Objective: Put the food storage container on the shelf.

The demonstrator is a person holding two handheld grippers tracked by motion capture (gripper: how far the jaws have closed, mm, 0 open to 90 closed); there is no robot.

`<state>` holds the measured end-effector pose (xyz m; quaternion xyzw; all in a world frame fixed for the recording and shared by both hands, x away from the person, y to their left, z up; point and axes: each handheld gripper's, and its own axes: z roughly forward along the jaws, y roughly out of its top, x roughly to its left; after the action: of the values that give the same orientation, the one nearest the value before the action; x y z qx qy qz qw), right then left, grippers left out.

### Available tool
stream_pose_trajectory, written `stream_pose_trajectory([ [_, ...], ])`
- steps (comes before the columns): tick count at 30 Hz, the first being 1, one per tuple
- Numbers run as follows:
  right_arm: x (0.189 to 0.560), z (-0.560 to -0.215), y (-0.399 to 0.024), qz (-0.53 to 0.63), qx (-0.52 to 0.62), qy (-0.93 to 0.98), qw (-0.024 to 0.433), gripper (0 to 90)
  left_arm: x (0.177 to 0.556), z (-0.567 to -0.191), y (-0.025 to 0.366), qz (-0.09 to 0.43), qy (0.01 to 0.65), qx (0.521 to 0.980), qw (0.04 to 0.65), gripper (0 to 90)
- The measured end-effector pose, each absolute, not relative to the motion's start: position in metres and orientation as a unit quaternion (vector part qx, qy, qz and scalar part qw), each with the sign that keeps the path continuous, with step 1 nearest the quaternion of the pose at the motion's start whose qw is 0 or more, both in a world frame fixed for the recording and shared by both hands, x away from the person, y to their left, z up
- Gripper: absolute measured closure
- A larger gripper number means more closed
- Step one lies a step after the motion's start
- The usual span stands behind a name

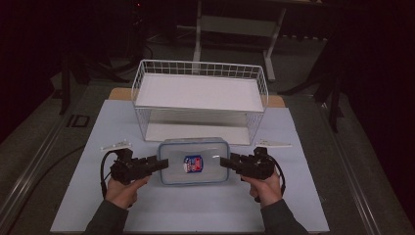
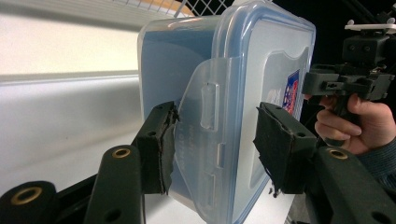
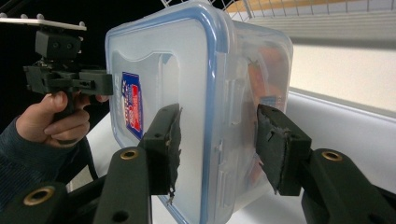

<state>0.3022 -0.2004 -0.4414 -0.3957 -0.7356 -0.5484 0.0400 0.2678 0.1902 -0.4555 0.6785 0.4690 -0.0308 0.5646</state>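
A clear plastic box (image 1: 194, 174) with a blue-rimmed lid and a red and blue sticker (image 1: 194, 164) lies flat on the white mat, just in front of the wire basket. My left gripper (image 1: 164, 164) is at its left end and my right gripper (image 1: 224, 162) at its right end, both pointing inward. In the left gripper view the jaws (image 2: 215, 144) stand open astride the box (image 2: 261, 60) and its side latch flap (image 2: 201, 107). The right gripper (image 3: 217, 144) is likewise open around the other end of the box (image 3: 159, 60); orange contents show dimly inside.
A white wire basket (image 1: 200, 66) with two white shelves stands behind the box, its lower shelf facing me. The white mat (image 1: 195, 210) covers the table, with dark floor and table legs beyond. Each gripper view shows the opposite hand-held gripper (image 2: 306, 84) (image 3: 105, 84) at the box's far end.
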Motion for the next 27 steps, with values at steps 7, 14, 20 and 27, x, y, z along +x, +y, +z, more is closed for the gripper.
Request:
stream_pose_trajectory([
  [7,0.302,-0.43,-0.2,-0.556,-0.388,-0.734,0.032,51.5,0.269,-0.44,0.191,-0.019,0.46,0.681,0.569,48.7],
  [14,0.303,-0.41,-0.201,-0.57,-0.381,-0.728,0.011,51.7,0.273,-0.424,0.19,-0.01,0.451,0.678,0.581,48.8],
  [20,0.308,-0.395,-0.2,-0.571,-0.374,-0.731,0.003,51.7,0.278,-0.411,0.19,-0.002,0.444,0.678,0.585,48.9],
  [27,0.313,-0.381,-0.201,-0.577,-0.367,-0.73,-0.004,51.8,0.283,-0.394,0.189,0.01,0.436,0.679,0.59,48.9],
])
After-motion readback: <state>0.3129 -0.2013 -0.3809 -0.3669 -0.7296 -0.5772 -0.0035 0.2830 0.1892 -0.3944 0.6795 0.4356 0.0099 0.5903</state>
